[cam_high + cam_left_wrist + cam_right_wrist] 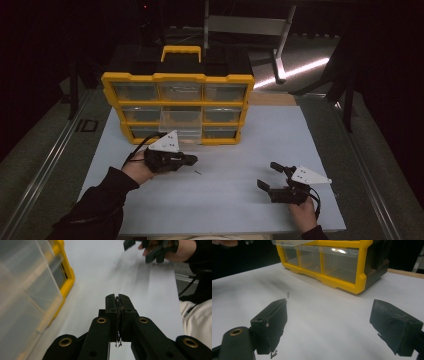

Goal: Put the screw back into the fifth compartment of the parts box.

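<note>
The small screw (198, 172) lies loose on the pale sheet (240, 205) that covers the table, just beside the tip of the left claw (192, 159) and a little in front of the storage box (177, 77). The left claw is pressed fully closed. In the left gripper view its two black pads meet, with only frayed pad cover between them, so I judge that it holds nothing. The right claw (268, 175) stands wide and empty, well apart from the screw on the other side of the sheet. The main risk, I think, is the screw itself: it is thin, hard metal, very small and partly round, so a closed or badly aimed claw can push it and make it roll or skid on the smooth, flat sheet. The worn, ragged edges of the pads may also let such a thin thing slip out or sit crooked. If it is carried to the drawer (181, 130) that sticks out of the middle of the box, a loose grip could drop it before the rim. That drawer is clear, thin plastic with straight walls, and it looks light, so a bump from the claw could push it back in or shift it. The box has a stiff yellow plastic frame, a black body and a yellow handle on top, with rows of see-through square drawers. Its weight I cannot tell.
</note>
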`<state>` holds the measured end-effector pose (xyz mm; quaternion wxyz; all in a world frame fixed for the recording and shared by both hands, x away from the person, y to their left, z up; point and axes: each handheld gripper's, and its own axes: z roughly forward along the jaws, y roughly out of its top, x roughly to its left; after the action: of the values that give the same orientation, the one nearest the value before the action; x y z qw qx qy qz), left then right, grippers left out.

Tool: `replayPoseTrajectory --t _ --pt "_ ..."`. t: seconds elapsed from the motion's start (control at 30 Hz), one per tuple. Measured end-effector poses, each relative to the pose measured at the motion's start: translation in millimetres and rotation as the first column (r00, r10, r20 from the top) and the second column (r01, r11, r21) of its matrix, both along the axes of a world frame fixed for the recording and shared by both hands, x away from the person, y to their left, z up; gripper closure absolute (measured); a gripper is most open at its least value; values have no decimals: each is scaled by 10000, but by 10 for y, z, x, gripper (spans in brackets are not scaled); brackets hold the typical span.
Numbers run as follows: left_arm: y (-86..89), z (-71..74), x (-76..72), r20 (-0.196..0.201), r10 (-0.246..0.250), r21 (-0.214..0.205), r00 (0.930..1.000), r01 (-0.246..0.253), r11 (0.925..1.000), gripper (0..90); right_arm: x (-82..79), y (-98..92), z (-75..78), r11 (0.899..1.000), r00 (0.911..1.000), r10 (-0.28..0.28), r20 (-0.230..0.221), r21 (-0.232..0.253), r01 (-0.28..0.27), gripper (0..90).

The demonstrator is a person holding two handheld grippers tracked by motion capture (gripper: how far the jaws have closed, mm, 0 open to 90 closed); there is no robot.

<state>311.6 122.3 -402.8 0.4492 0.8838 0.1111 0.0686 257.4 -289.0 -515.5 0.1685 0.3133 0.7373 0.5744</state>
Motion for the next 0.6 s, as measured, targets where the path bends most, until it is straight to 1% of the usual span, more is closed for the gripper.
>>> replayPoseTrajectory --t 0.13,0.23,0.27,0.3,0.33,0.4,0.43,0.47,0.53,0.57,0.6 --pt "39 206 53 400 197 -303 9990 -185 9994 886 0 1 2 10000 10000 9 43 -36 -9 143" --pt "69 349 116 604 387 -514 9974 -356 9980 887 0 4 2 10000 10000 14 49 -47 -14 143" --pt "81 391 138 614 459 -557 9971 -425 9975 887 0 3 3 10000 10000 12 51 -45 -12 143" --pt "92 431 159 719 603 -619 9956 -559 9965 887 1 2 3 10000 10000 9 49 -36 -9 143" --pt "105 468 185 710 762 -664 9946 -715 9952 887 1 1 2 10000 10000 5 30 -36 -5 143" --pt "123 530 231 738 1177 -738 9903 -1122 9909 886 3 1 -2 10000 10000 15 3 -14 -15 143" --pt "134 552 255 678 1308 -802 9891 -1252 9889 886 2 0 -2 10000 10000 20 10 -15 -20 143" --pt "145 572 276 724 1469 -796 9865 -1411 9868 886 2 -1 -1 10000 10000 32 15 -17 -32 143" --pt "165 600 316 842 1687 -817 9821 -1619 9834 886 2 -2 0 10000 10000 32 34 -10 -32 143" --pt "177 611 333 829 1795 -945 9803 -1715 9806 886 2 -2 -1 10000 10000 37 8 -4 -37 143" --pt "184 622 348 848 1928 -988 9776 -1843 9779 886 2 -1 -1 10000 10000 32 7 -14 -32 143"
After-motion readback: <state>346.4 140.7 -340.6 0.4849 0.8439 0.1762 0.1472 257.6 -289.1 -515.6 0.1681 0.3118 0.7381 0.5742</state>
